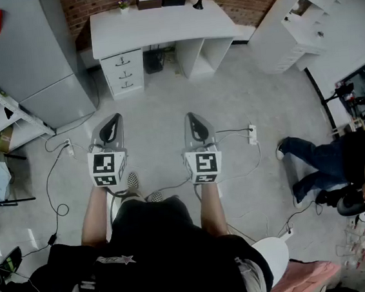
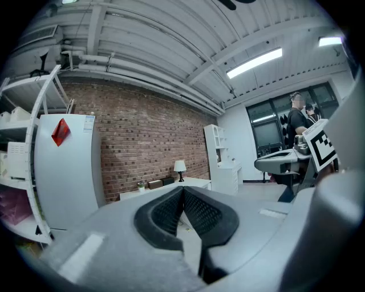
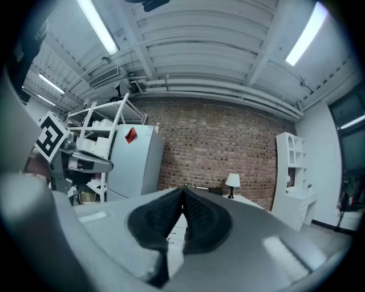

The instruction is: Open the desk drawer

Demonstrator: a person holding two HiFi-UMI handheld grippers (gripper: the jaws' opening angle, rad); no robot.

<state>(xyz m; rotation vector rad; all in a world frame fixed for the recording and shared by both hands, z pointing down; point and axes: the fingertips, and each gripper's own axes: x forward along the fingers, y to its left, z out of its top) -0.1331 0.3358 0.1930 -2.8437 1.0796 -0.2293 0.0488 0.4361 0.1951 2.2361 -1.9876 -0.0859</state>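
Drawer point(image 1: 132, 57) shut, top of stack under left end of bench point(image 1: 157, 25), well apart from me. Left hand-held gripper point(image 1: 111, 125) and right hand-held gripper point(image 1: 195, 122): jaws together, empty. Guess: walk closer, open one, clamp handle point(image 1: 122, 61), pull straight.

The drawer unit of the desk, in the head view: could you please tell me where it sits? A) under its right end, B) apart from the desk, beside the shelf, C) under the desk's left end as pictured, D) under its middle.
C: the drawer unit stands under the pictured left end of the desk, with open cubbies further right.
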